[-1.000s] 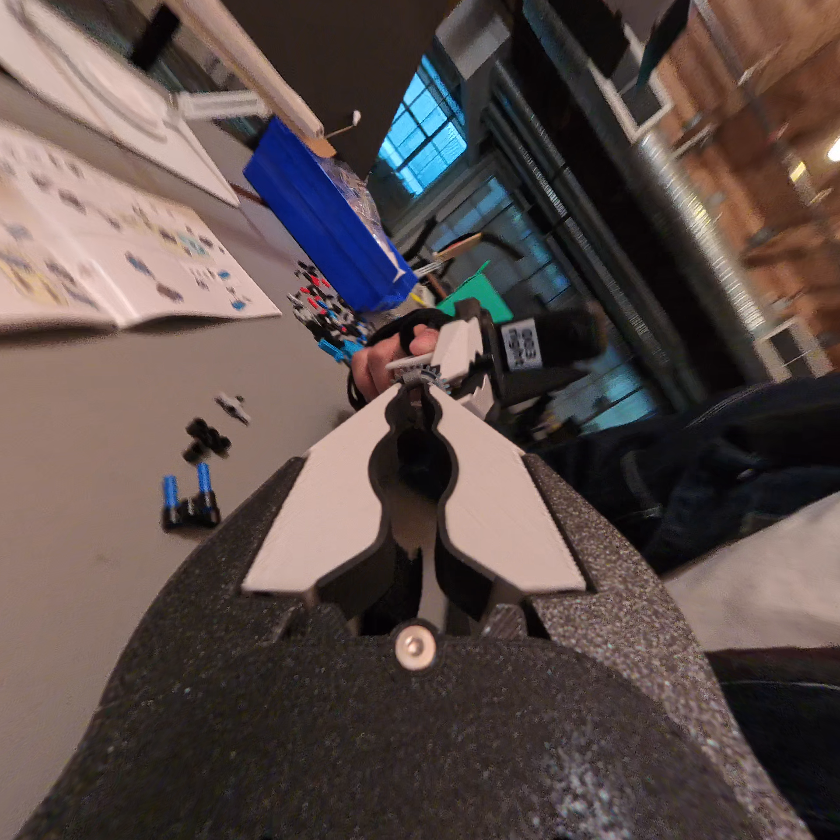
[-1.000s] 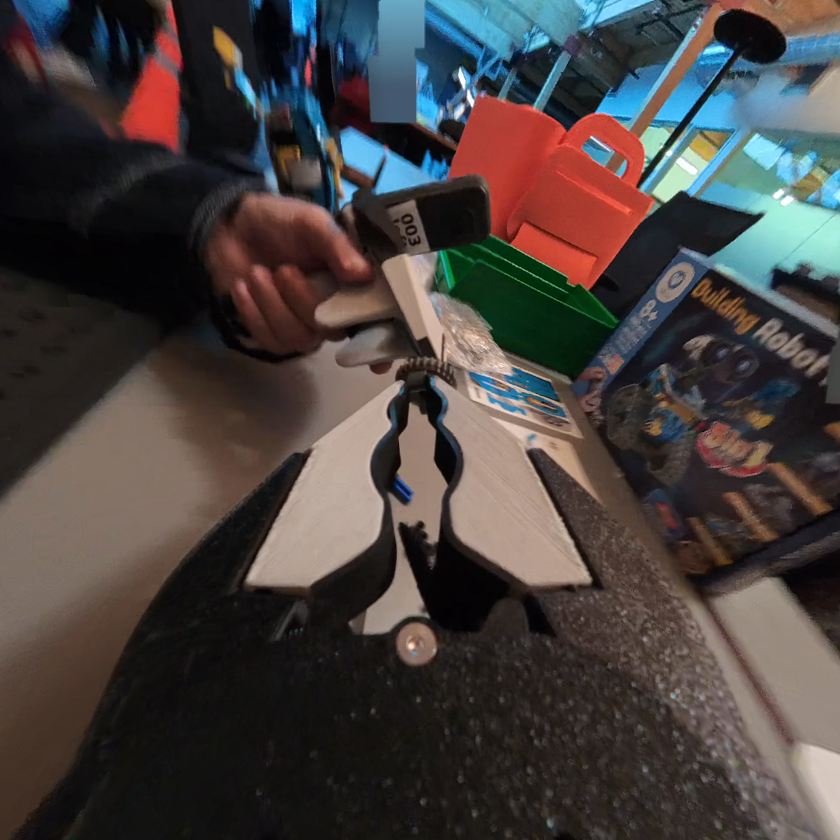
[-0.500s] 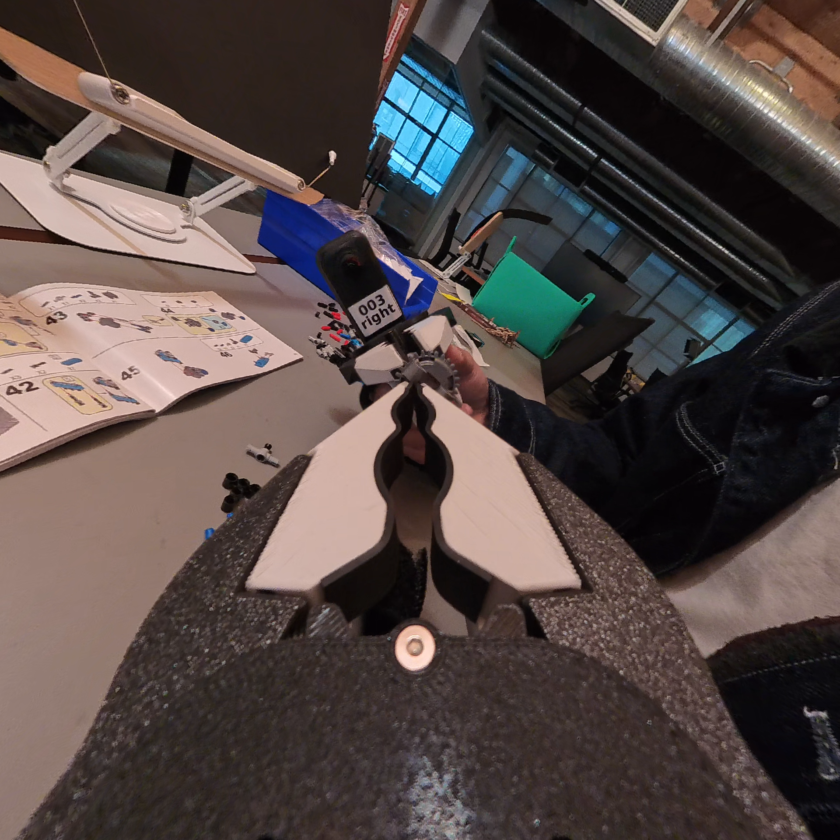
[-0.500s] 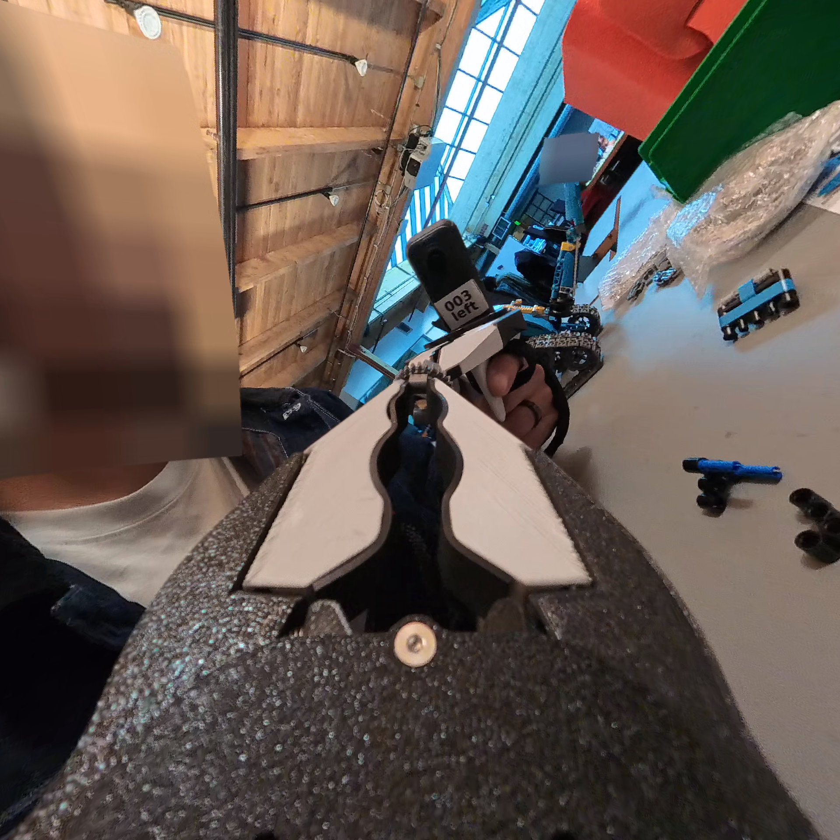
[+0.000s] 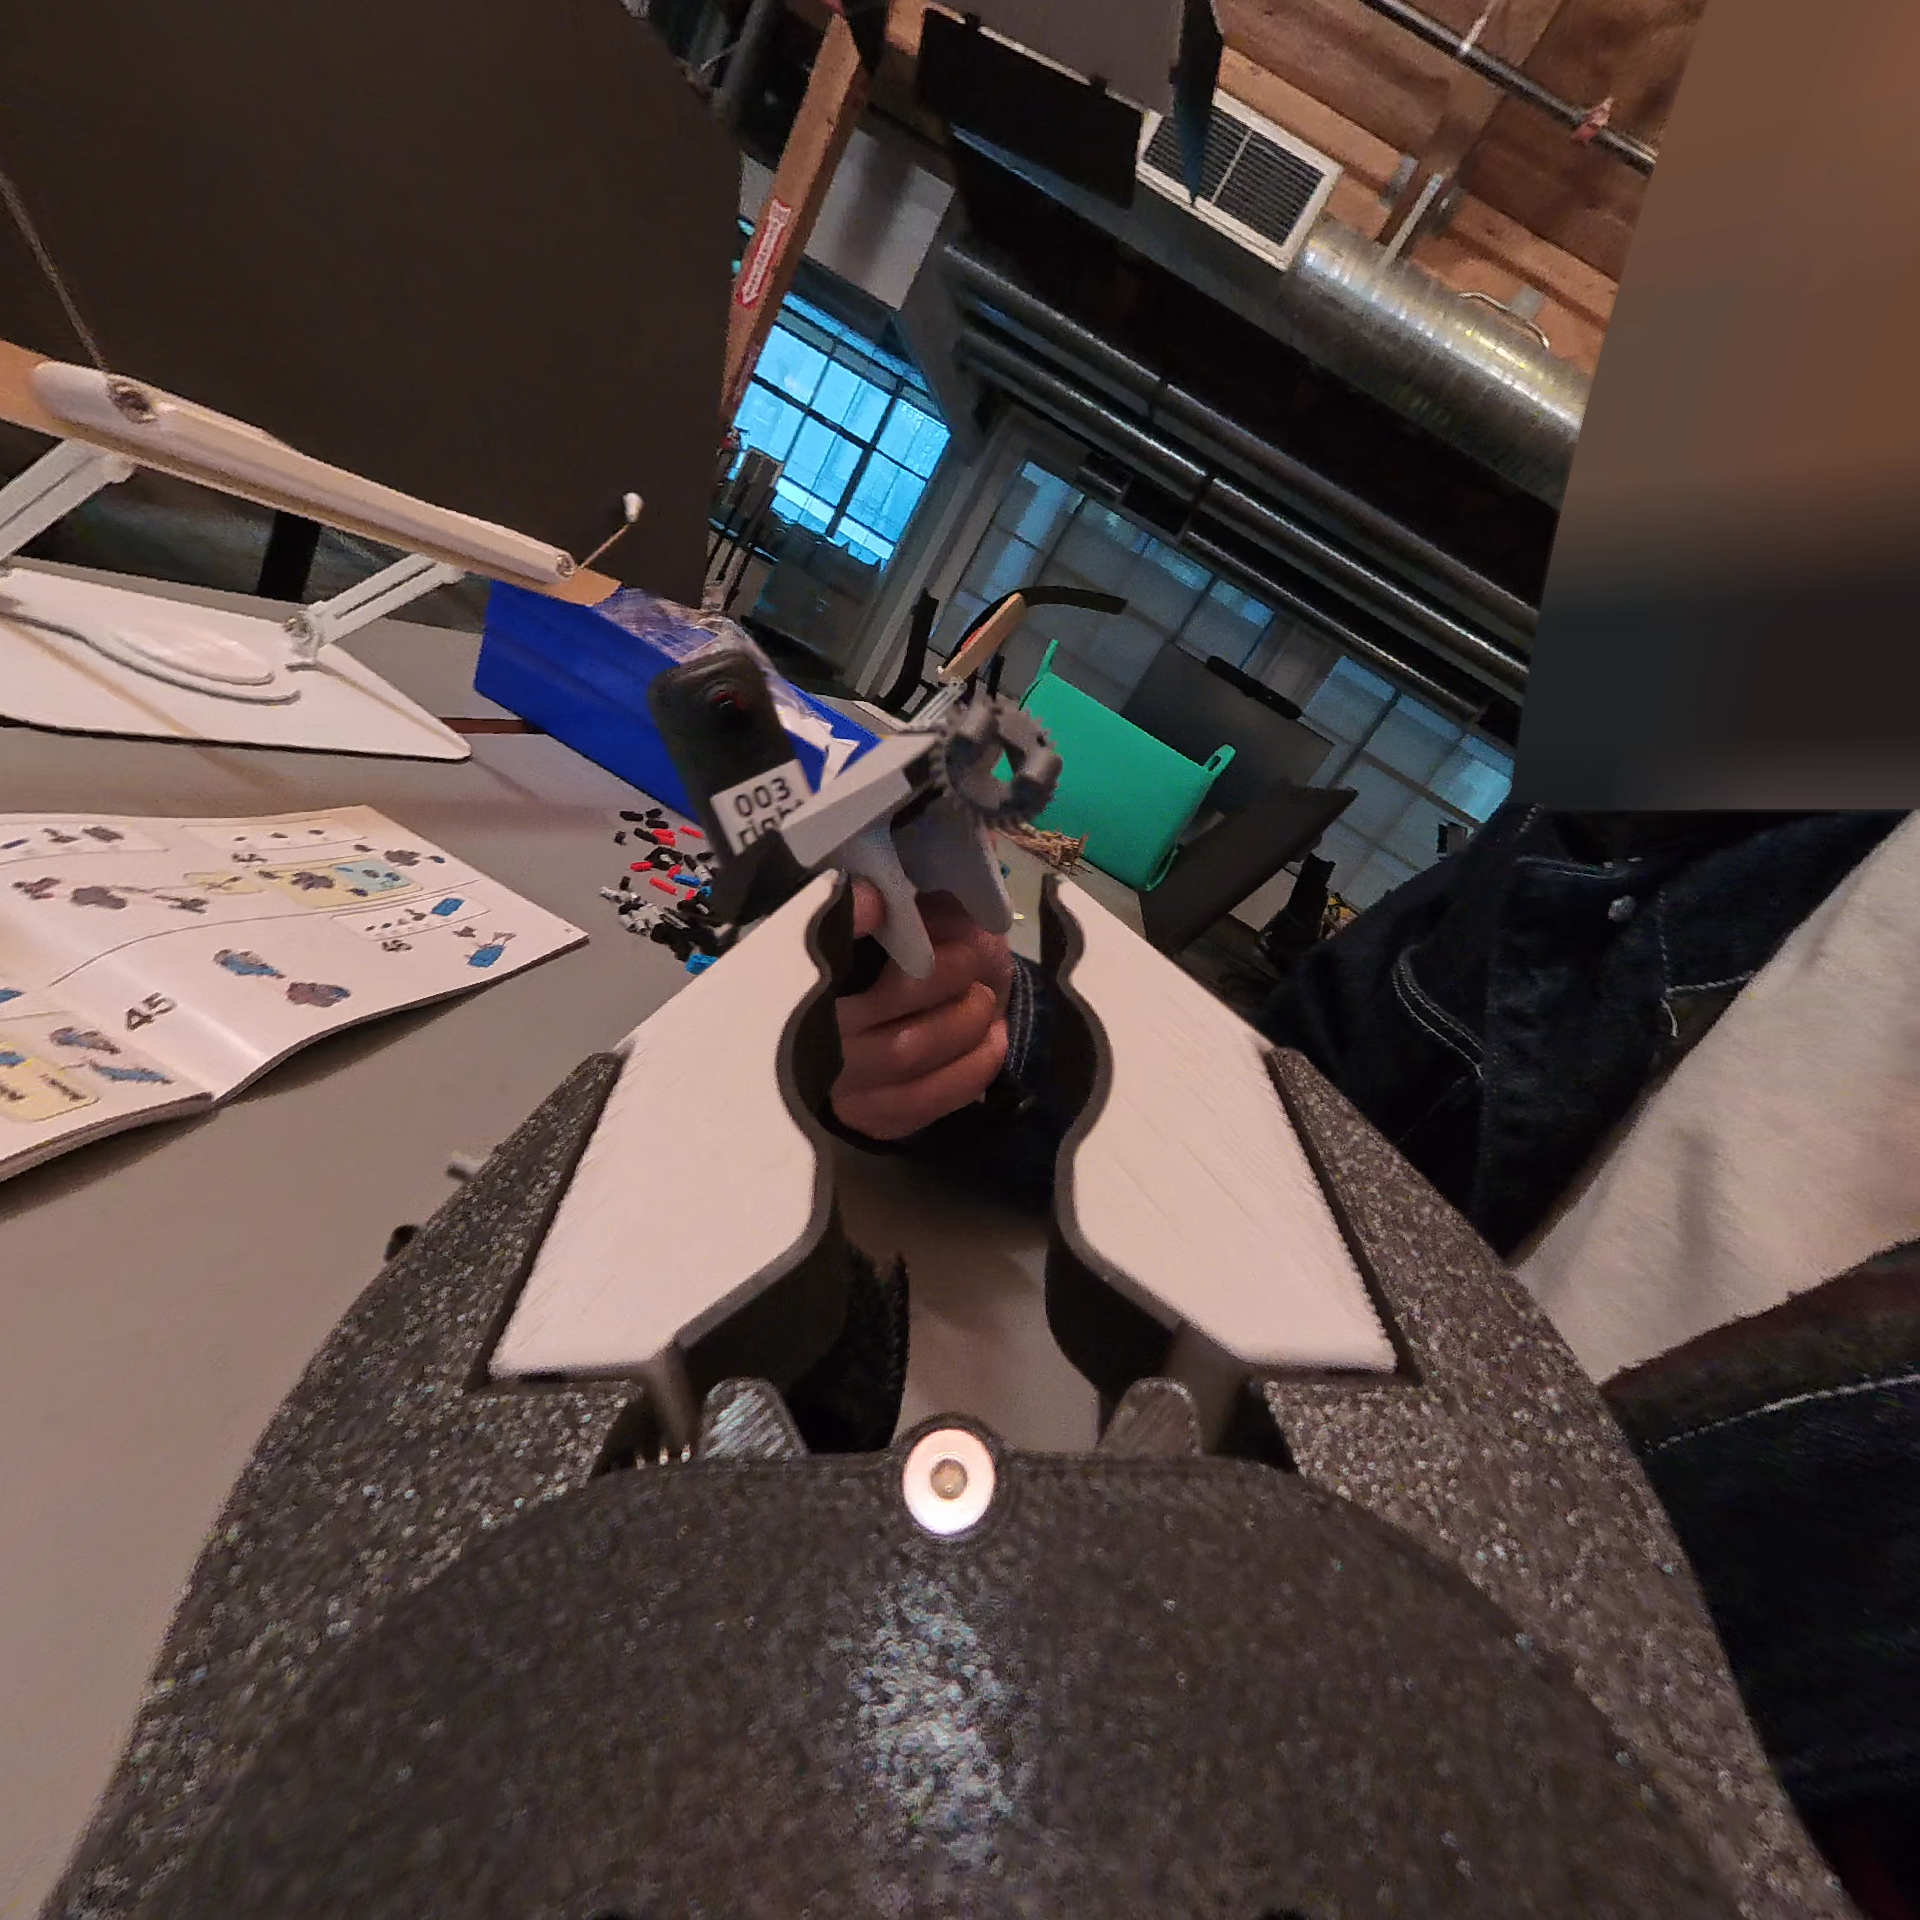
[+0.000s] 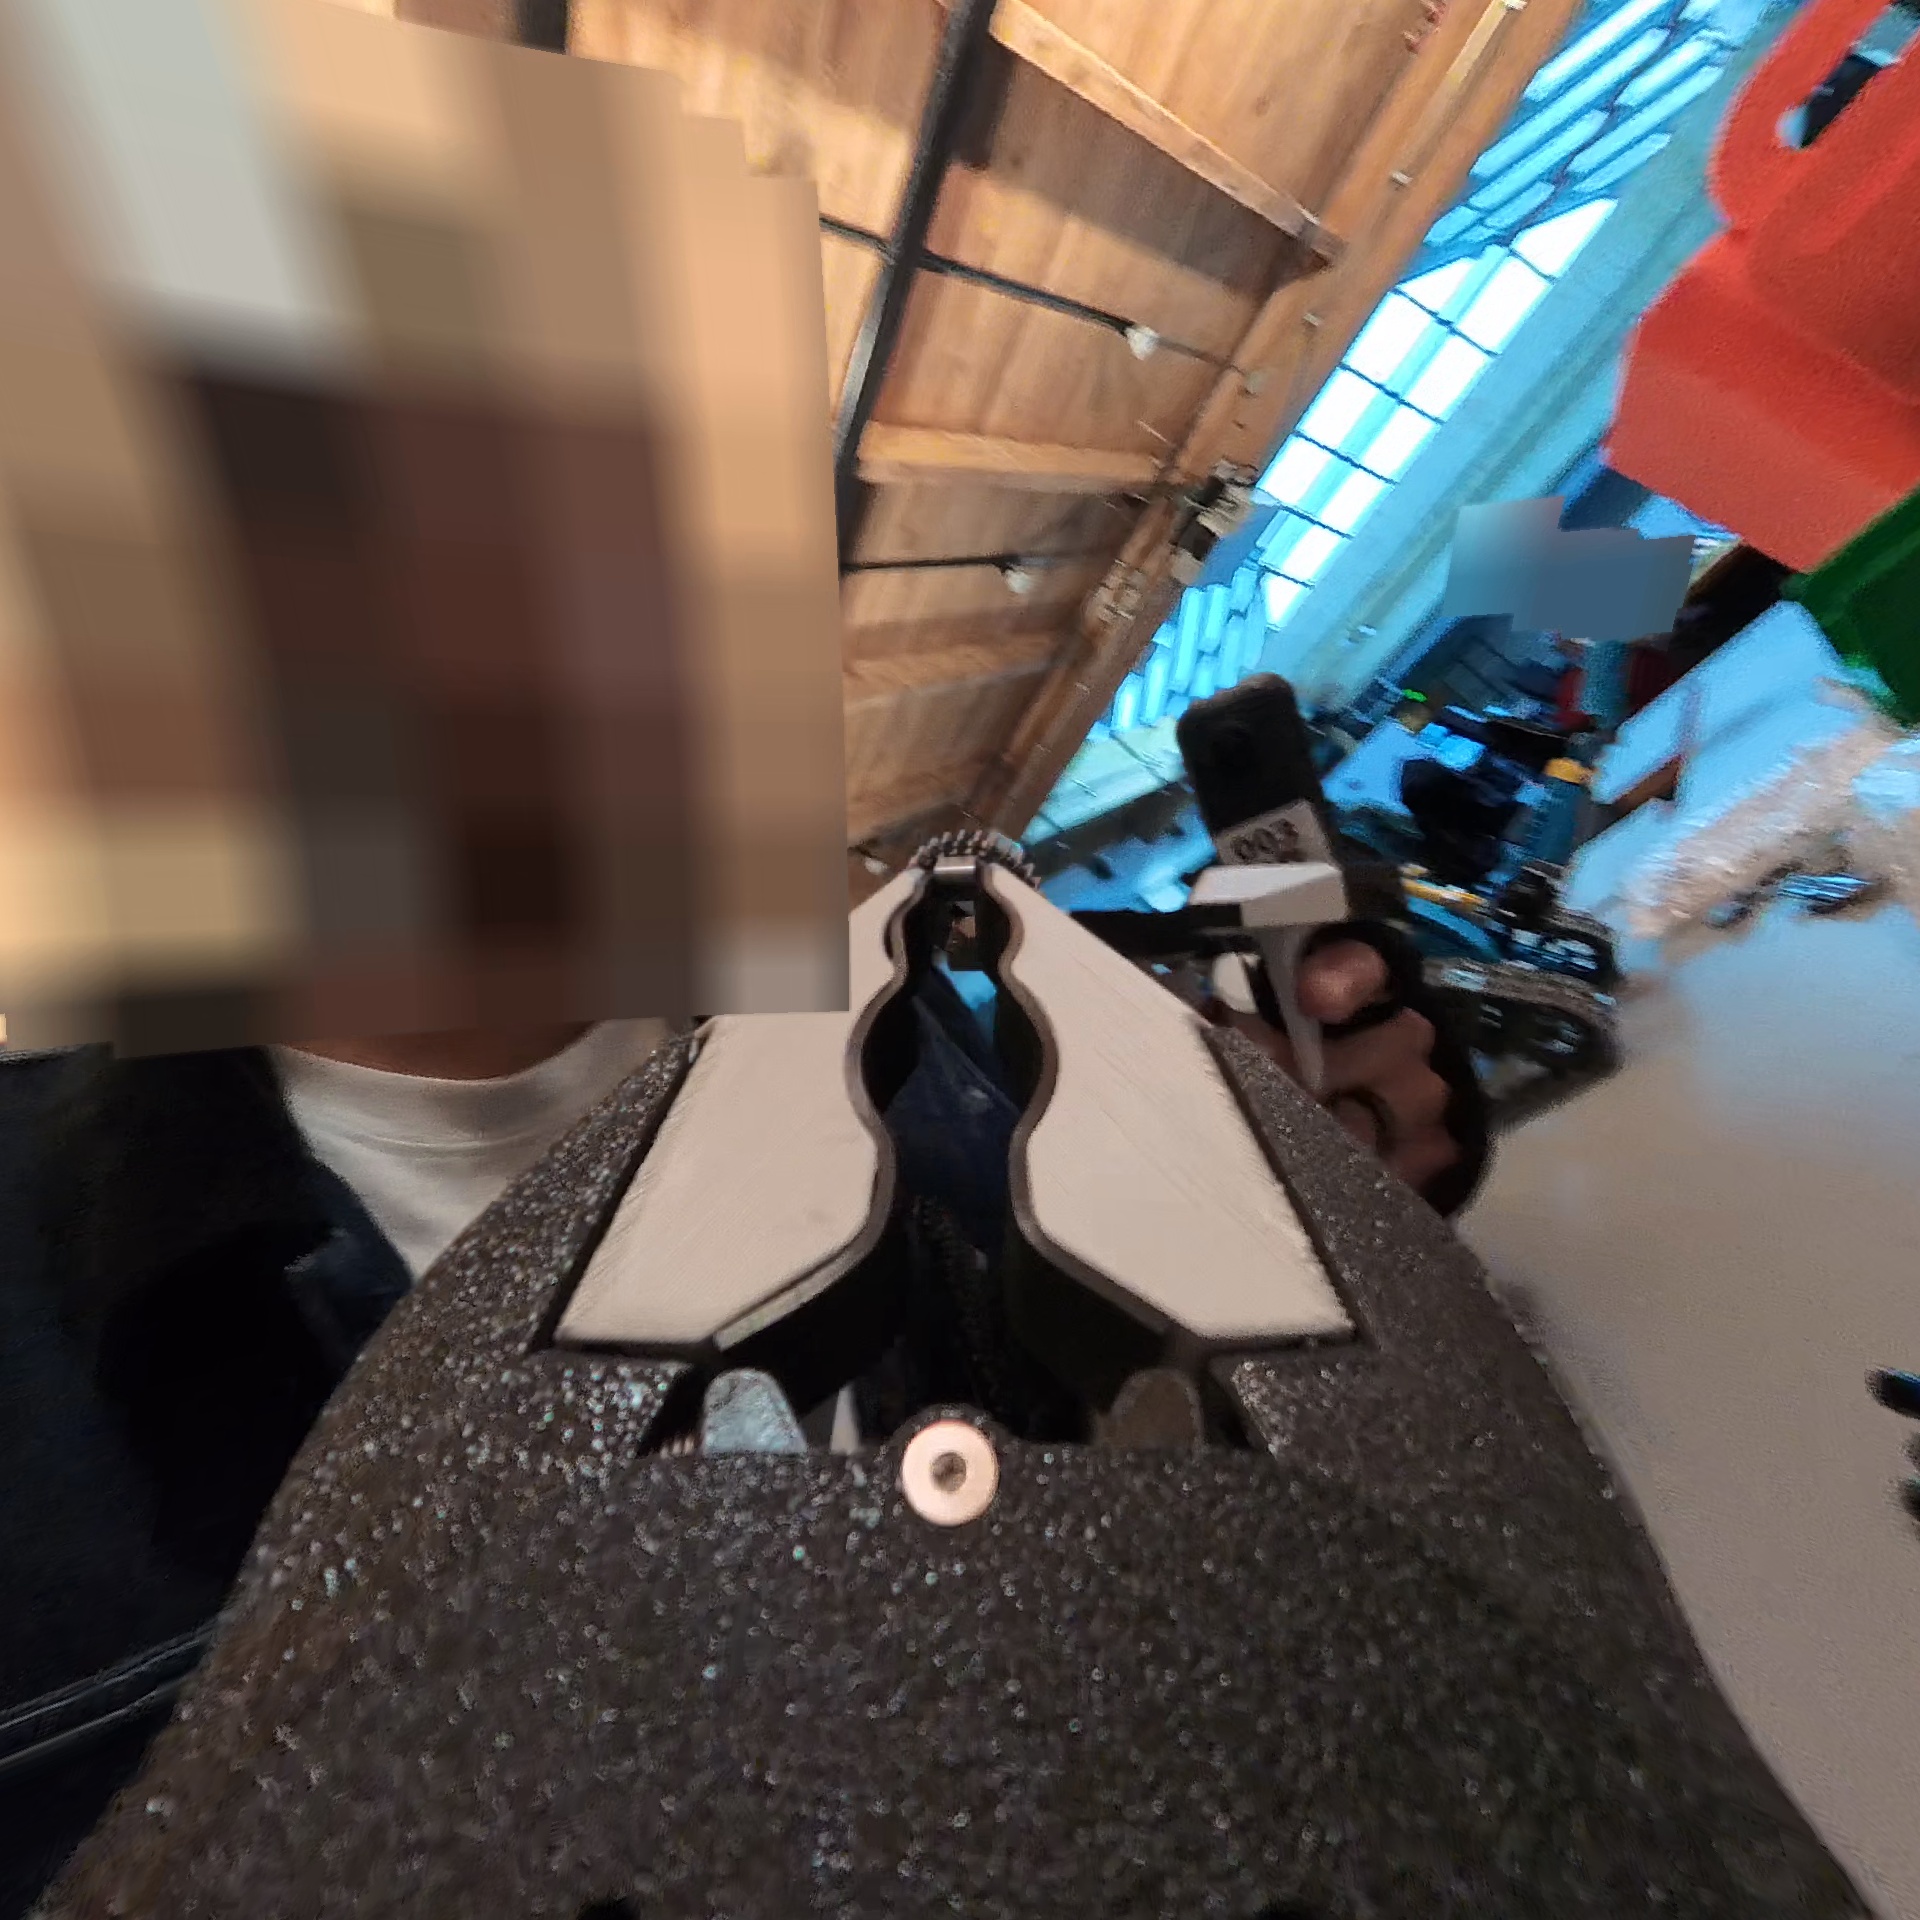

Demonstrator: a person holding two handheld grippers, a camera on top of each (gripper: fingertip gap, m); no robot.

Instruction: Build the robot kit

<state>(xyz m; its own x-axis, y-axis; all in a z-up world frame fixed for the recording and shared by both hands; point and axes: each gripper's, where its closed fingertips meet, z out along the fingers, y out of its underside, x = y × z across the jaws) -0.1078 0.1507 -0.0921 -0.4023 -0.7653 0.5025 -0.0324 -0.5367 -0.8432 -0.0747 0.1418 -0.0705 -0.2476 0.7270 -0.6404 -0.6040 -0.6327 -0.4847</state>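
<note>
My left gripper (image 5: 940, 904) is spread, nothing between its fingers, raised over the grey table (image 5: 208, 1299). My right gripper (image 6: 971, 883) pinches a grey toothed gear (image 6: 974, 854) at its tips, held in the air beyond the left's fingers. Open instruction booklet (image 5: 239, 935) lies left.

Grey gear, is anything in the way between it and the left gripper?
Nothing visible is. The grey gear is pinched in the right gripper, up in the air just past the tips of the open left gripper. Only air shows between them.
</note>
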